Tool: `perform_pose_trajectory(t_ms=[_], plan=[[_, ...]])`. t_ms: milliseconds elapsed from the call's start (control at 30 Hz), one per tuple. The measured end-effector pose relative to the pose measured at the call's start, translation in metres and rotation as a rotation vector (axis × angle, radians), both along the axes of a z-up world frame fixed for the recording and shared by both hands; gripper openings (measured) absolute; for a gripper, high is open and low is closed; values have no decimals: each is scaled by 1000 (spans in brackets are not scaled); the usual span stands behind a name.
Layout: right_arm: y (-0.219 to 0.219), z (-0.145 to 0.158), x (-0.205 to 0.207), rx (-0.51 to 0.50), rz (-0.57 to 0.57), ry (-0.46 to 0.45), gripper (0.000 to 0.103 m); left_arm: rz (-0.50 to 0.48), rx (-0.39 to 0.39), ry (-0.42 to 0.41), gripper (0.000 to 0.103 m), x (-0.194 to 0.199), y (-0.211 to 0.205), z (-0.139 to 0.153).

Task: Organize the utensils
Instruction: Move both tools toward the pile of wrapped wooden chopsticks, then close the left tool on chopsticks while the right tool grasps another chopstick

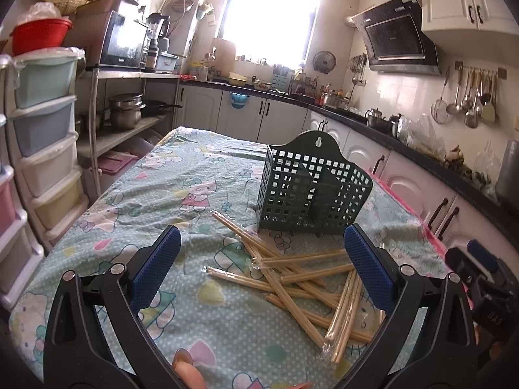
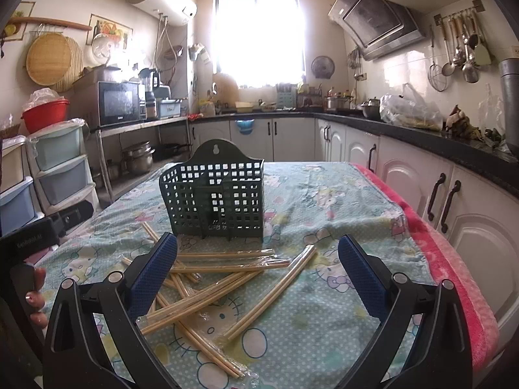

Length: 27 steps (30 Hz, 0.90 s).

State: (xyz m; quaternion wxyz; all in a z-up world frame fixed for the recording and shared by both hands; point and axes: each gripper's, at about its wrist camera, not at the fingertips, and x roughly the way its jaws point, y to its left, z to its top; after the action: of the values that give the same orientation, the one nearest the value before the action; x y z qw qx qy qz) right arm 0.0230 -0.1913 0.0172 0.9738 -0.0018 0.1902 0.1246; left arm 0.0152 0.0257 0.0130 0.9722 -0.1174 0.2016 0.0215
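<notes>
The basket (image 2: 215, 194) was dark green plastic, matt, full of square holes; the chopsticks (image 2: 227, 270) looked like pale smooth wood, in shiny clear wrap; the tablecloth (image 2: 324, 201) was soft cloth with cartoon cats; the left gripper (image 1: 262, 259) and the right gripper (image 2: 258, 267) had bumpy blue pads on smooth black plastic arms.
</notes>
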Motion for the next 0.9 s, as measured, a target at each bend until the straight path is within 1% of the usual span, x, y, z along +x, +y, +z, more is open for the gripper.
perform_pose_trajectory(t_ms=[200, 333, 533, 700, 900], plan=[[7, -3, 17, -13, 13, 59, 97, 7, -22, 20, 93, 11, 15, 1], [3, -5, 32, 8, 4, 109, 97, 0, -41, 37, 93, 21, 23, 2], [-1, -9, 54, -4, -23, 161, 97, -40, -72, 56, 93, 35, 29, 1], [-1, -11, 68, -14, -14, 188, 97, -43, -66, 105, 93, 55, 30, -2], [-2, -11, 83, -15, -6, 209, 96, -67, -95, 176, 93, 83, 36, -10]])
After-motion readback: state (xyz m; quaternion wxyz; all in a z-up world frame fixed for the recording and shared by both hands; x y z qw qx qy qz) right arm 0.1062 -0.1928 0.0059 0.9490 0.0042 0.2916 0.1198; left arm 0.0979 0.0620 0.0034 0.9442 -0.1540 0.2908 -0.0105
